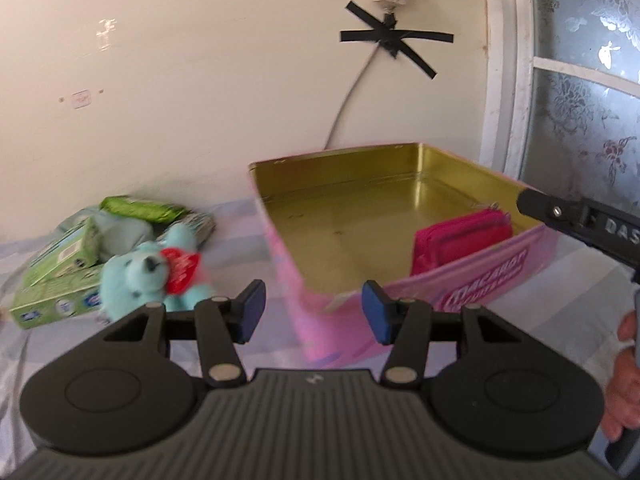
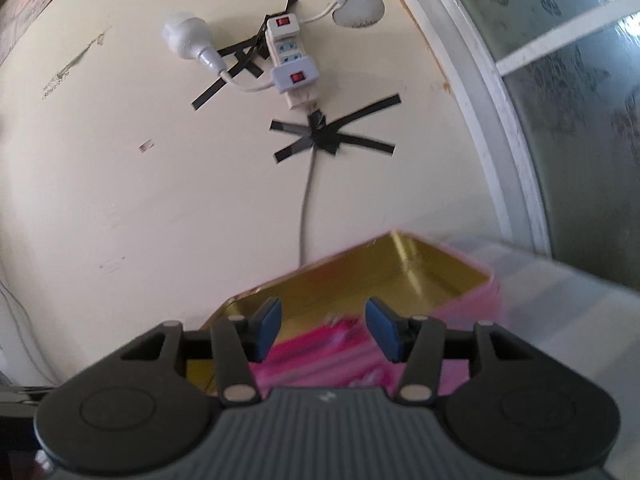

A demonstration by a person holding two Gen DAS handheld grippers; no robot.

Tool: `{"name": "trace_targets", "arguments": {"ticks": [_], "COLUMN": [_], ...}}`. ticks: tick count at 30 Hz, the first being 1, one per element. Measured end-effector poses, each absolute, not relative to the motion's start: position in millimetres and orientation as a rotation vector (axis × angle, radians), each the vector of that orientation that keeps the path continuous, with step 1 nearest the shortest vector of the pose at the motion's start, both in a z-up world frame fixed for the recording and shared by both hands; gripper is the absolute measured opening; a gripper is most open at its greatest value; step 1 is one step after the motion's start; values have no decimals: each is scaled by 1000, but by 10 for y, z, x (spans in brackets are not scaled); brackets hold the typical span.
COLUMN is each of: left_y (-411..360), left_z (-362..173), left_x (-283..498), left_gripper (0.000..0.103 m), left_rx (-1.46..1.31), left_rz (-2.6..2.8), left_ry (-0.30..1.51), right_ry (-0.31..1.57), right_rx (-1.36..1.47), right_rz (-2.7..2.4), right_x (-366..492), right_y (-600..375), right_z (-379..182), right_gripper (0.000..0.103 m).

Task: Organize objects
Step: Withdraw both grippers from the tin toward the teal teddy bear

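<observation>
Both tongs stand with their blue pads apart and nothing between them. With the pink tin (image 1: pixel 400 280) as the landmark, the left gripper (image 1: pixel 314 308) hangs just in front of its near corner, jaws parted and empty. Well to the left of the tin a small heap lies on the pale striped cloth (image 1: pixel 240 232): a green carton (image 1: pixel 52 300) at the bottom, a smaller green box (image 1: pixel 64 256) tilted on top of it, a green packet (image 1: pixel 140 208) behind, and a light blue teddy bear (image 1: pixel 152 276) with a red heart on its chest leaning against the front of the heap. The tin itself is open, its gold inside mostly bare. A magenta pouch (image 1: pixel 460 240) stands on edge inside, against the tin's near right wall. Over the tin's right corner the black finger of the right gripper (image 1: pixel 560 212) reaches in, with the person's hand (image 1: pixel 624 380) behind it at the frame edge.

In the right wrist view, the right gripper (image 2: pixel 324 328) hovers over the tin (image 2: pixel 360 276), jaws parted and holding nothing, with the pouch (image 2: pixel 320 356) blurred just below and behind its pads. Above the tin on the wall, a grey cable (image 2: pixel 308 200) runs up to crossed black tape (image 2: pixel 324 140) and a white power strip (image 2: pixel 292 60).
</observation>
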State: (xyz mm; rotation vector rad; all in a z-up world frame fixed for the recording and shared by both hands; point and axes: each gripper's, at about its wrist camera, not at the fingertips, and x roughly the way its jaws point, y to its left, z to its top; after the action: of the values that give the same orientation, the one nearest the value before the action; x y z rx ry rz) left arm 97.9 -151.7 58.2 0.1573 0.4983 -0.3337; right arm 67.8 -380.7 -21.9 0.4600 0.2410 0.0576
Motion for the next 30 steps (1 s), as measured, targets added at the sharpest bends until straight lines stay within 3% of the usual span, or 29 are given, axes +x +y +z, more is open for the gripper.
{"name": "trace_targets", "arguments": {"ticks": [9,30], "left_y": [-1054,43], "left_z": [518,205], "left_x": [906,951], "left_gripper": [61,61], "left_rx": [135,50], "left_rz": [-227,-31], "left_ry": [520,566], "right_ry": [340,496], "right_rx": [437,165], "right_rz": [149,400], "right_x": [525,546], "right_y": [-3256,-1967], "right_z": [-261,-16], "right_gripper": [49,53]}}
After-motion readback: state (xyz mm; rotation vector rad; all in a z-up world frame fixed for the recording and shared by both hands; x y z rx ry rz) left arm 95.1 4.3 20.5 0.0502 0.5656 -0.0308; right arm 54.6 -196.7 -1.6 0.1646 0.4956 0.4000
